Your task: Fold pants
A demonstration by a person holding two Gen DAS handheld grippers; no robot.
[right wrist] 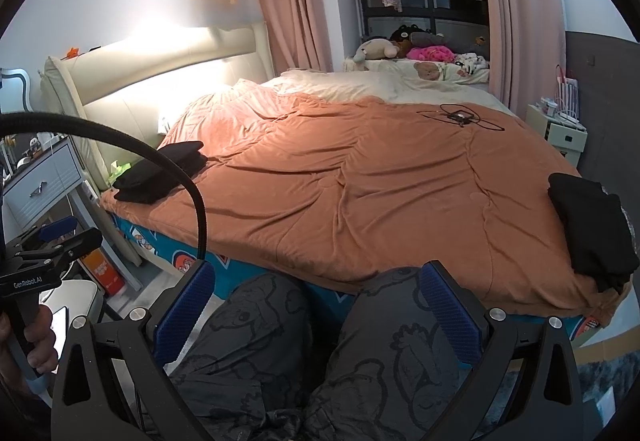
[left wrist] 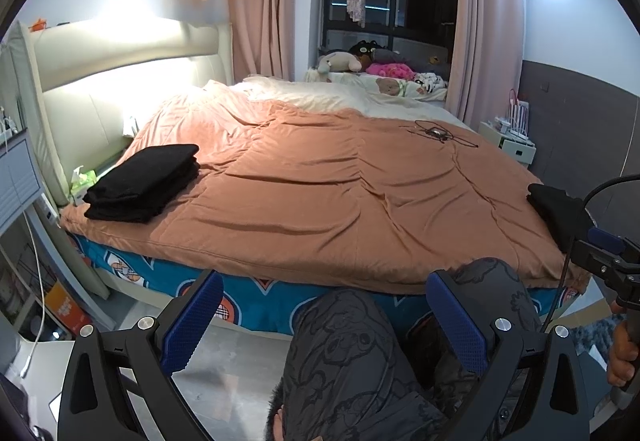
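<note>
Folded stack, left: a neatly folded stack of black fabric pants (left wrist: 144, 183) lies at the front left corner of the rust-orange quilt (left wrist: 320, 177), close to the cream padded headboard (left wrist: 108, 81).
Bedside, left: a green tissue pack (left wrist: 82, 177) sits just beside that stack, between it and the headboard.
My left gripper: my black left gripper with blue ribbed pads (left wrist: 324, 325) hangs below the front edge of the bed, its jaws spread wide and holding nothing.
My knees: my legs in dark grey cartoon-print trousers (right wrist: 256, 345) press against the blue patterned bed sheet (left wrist: 256, 301) at the bed's front side, seen between the fingers in both wrist views.
Quilt, centre: wrinkled orange cloth covers most of the bed; a cream duvet (left wrist: 320, 95) lies along the far edge.
Far side: a small black device with tangled black cord (right wrist: 460, 117) rests near the quilt's far right corner.
My right gripper: my matching black right gripper with blue pads (right wrist: 316, 315) is also held low at the front edge, jaws wide apart and empty.
Loose pile, right: a rumpled heap of black fabric pants (right wrist: 592, 225) sits at the front right corner of the quilt, partly draped over the edge.
</note>
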